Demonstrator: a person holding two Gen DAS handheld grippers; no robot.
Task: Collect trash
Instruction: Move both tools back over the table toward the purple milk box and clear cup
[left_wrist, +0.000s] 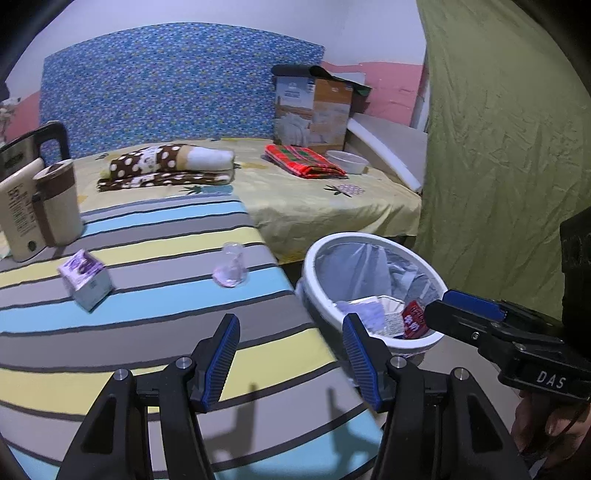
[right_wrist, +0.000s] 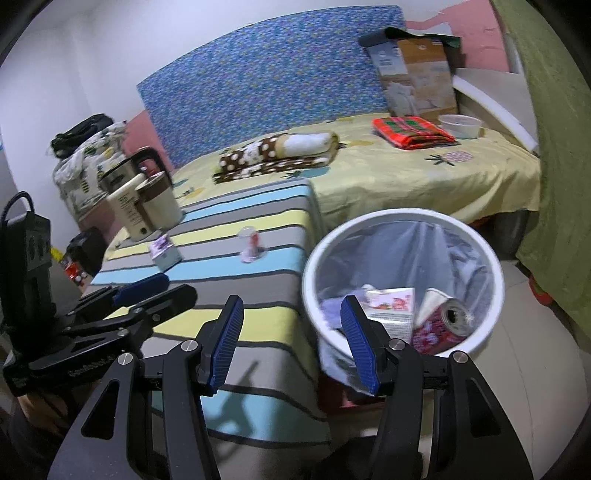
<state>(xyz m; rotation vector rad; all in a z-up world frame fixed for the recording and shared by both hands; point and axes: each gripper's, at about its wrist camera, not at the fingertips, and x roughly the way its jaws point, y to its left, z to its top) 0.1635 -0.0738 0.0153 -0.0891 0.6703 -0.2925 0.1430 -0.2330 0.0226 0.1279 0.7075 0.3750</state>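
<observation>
Purple-printed carton (left_wrist: 85, 279) and clear plastic wrapper (left_wrist: 231, 267) lie ahead of both grippers' spread, empty jaws.

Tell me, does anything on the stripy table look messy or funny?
Yes. A small purple-and-white carton sits tilted and crooked on the striped tablecloth, and a crumpled clear plastic cup leans nearby. Both look like leftover trash, not yet in the white bin beside the table.

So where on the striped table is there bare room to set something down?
The near stripes in front of the small carton and clear plastic cup are bare, as is the strip between them. The far left corner is crowded by the kettle.
</observation>
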